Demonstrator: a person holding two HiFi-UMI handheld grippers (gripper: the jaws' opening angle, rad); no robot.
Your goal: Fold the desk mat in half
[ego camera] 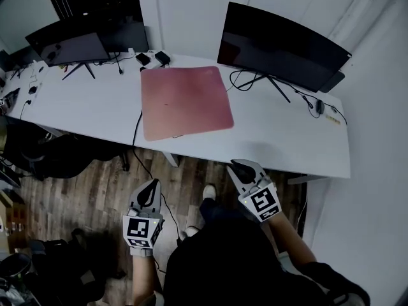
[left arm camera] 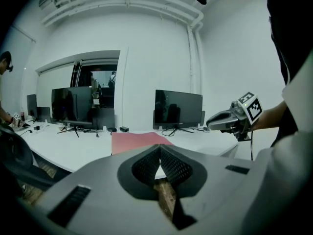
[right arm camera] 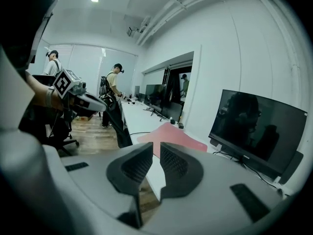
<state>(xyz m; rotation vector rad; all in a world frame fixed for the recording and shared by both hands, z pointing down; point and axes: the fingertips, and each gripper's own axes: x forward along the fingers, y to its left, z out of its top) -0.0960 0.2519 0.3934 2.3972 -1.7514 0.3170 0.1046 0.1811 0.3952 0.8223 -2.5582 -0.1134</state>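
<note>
Both grippers hover low in the frame over the wooden floor [ego camera: 83, 183], short of the white desk [ego camera: 83, 110]. At lower left, the left gripper [ego camera: 152, 183] has its fingers pressed together on nothing. At lower right, the right gripper [ego camera: 240, 166] is also closed and empty, with only a thin slit between its fingers. Upper centre, the pink desk mat [ego camera: 185, 101] lies flat and unfolded between two dark monitors [ego camera: 280, 46], close to the desk's front edge and well apart from both grippers.
</note>
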